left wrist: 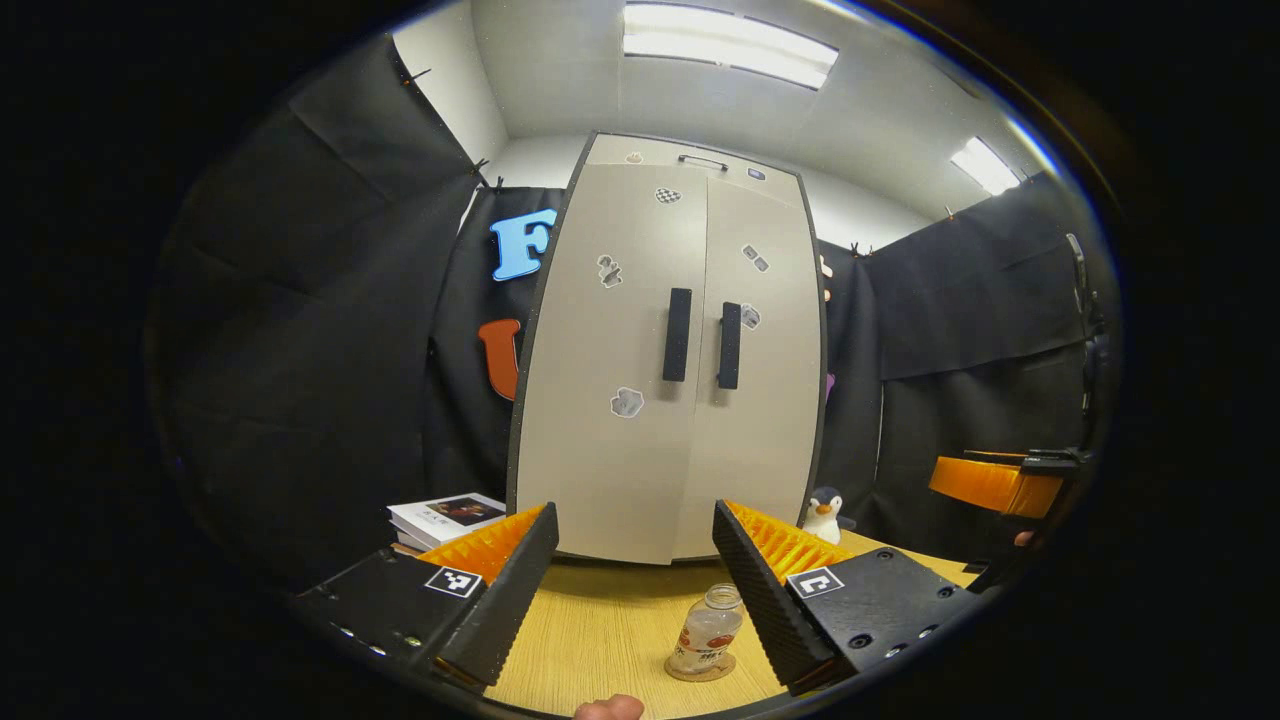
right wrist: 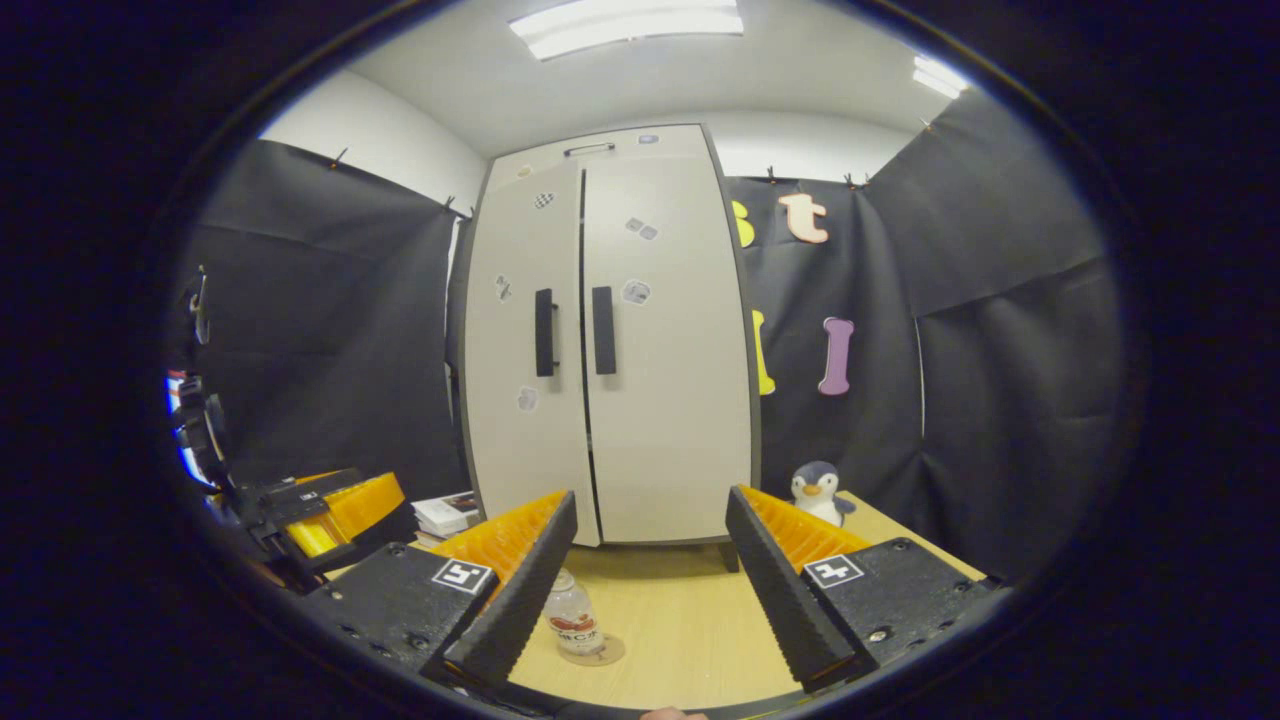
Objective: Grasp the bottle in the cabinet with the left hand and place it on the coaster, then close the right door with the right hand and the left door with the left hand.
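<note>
Both cabinet doors (left wrist: 670,350) are shut; bottle (left wrist: 707,632) stands on coaster (left wrist: 700,668) between the left gripper's (left wrist: 632,590) open, empty jaws; right gripper (right wrist: 648,580) open too.

Bottle (left wrist: 706,632) and penguin (left wrist: 824,513) interrupt open table (left wrist: 610,620).

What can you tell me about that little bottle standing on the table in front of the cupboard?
The bottle is small and clear, plastic by the look, with a wide open neck and no cap that I can see. A label with red on it wraps its lower half. It stands upright on a round coaster on the pale wooden table, in front of the closed cabinet. Nothing else touches it; both grippers are open and apart from it.
</note>
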`<state>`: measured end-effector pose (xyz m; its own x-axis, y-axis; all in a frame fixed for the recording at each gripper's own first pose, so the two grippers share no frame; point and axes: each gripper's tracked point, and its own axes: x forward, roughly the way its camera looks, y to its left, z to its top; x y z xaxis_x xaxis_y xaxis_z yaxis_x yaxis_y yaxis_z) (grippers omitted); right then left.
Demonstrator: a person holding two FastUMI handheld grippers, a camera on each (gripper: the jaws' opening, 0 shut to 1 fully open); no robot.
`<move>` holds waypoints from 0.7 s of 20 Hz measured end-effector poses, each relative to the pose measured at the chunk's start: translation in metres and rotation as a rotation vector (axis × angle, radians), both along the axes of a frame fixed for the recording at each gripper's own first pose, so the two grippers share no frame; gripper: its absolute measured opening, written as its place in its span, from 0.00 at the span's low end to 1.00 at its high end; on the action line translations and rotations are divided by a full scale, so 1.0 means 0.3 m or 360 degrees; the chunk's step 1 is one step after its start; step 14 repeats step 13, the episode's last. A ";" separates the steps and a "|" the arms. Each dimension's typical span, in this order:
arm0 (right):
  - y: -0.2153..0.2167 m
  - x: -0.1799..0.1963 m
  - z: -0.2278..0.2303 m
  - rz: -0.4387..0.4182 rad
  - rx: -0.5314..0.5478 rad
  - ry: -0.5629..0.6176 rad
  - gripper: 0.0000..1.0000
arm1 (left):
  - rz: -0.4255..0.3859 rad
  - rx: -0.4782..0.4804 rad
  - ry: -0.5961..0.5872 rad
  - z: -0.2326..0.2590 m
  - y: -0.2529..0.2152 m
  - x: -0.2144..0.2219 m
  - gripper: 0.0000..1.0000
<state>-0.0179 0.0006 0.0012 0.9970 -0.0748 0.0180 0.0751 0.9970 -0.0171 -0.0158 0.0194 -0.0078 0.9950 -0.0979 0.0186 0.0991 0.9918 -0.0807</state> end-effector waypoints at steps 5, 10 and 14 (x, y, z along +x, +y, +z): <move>-0.013 -0.001 0.011 -0.0017 0.0002 -0.0011 0.98 | 0.0003 -0.0001 -0.0005 0.007 0.010 0.004 0.99; -0.029 0.007 0.002 -0.0024 0.0011 -0.0006 0.98 | -0.0003 0.0004 -0.0005 0.014 0.009 0.008 0.99; -0.032 0.010 0.000 -0.0029 0.0011 -0.0004 0.98 | -0.0007 0.0004 -0.0003 0.009 0.006 0.012 0.95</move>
